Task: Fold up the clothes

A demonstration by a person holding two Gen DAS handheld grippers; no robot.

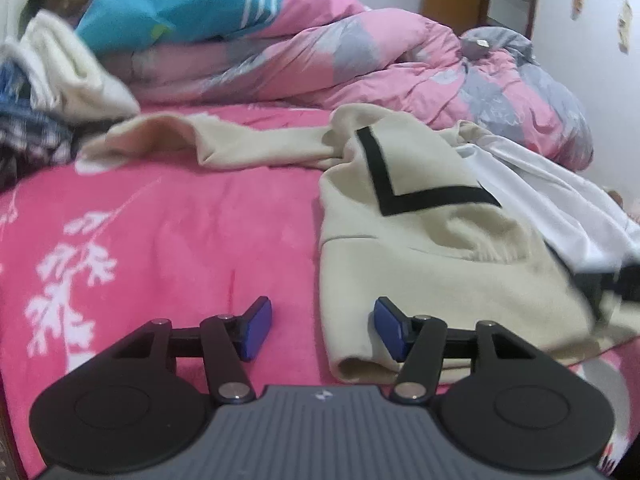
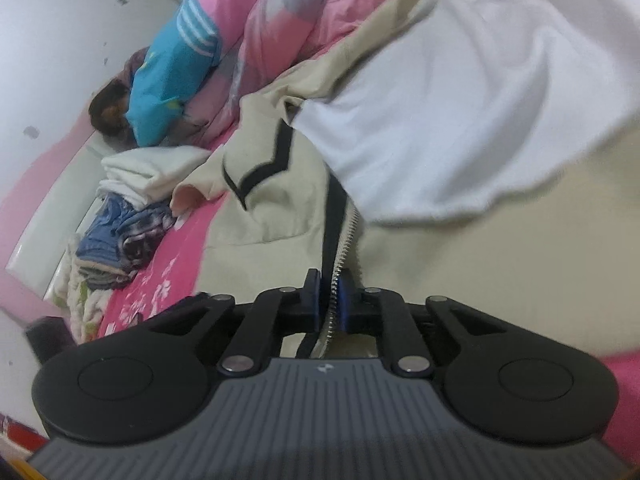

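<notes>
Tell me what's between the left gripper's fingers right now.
The cream jacket's corner, in the left wrist view; the left gripper is open around it, pads not pressing.

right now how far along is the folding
Done: a stack of folded clothes sits at the bed's far end. In hand: the right gripper is shut on the cream jacket at its zipper edge; the left gripper is open at its hem. Left: the jacket's sleeve lies spread out, unfolded.

no readable text, nos. or brand names anywhere. only mark: small pale logo glyph, top centre of each gripper body [image 1: 320,395] [image 2: 323,368], bottom middle of both frames, too small to make out. paper scraps on wall [image 1: 600,12], upper right, look blank.
</notes>
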